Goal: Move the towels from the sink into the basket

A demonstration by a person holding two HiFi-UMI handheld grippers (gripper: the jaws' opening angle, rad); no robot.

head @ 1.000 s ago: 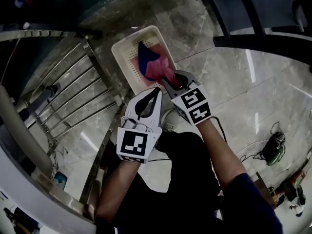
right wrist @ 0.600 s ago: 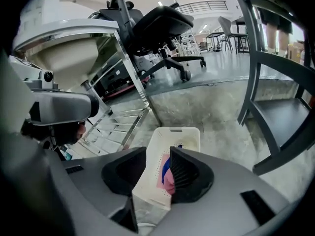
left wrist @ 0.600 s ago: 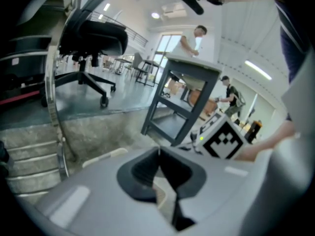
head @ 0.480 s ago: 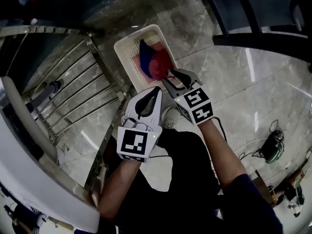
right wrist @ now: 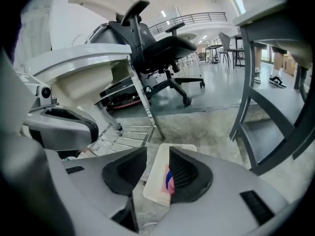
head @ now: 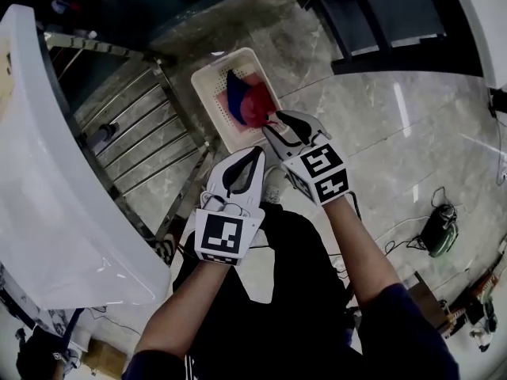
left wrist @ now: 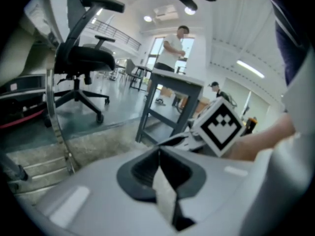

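Note:
A white perforated basket (head: 207, 85) stands on the marble floor with a blue towel (head: 235, 88) and a red towel (head: 258, 106) lying in it. My right gripper (head: 272, 127) hangs above the basket's near end; its jaws have just been opening and stand open with nothing between them. In the right gripper view the basket (right wrist: 153, 186) and a strip of towel (right wrist: 170, 179) show far below through the gap of that gripper (right wrist: 158, 156). My left gripper (head: 255, 150) hovers beside it, shut and empty, and its pads (left wrist: 147, 167) meet.
A white sink counter (head: 55, 172) fills the left, with a metal rail rack (head: 135, 133) under it. A dark table frame (head: 380, 30) stands beyond the basket. An office chair (right wrist: 162, 48) is further off. A device with cables (head: 440, 232) lies on the floor at right.
The right gripper let go of the red towel, which now lies in the basket. Both grippers have risen away from the basket. The white counter has come into view at left.

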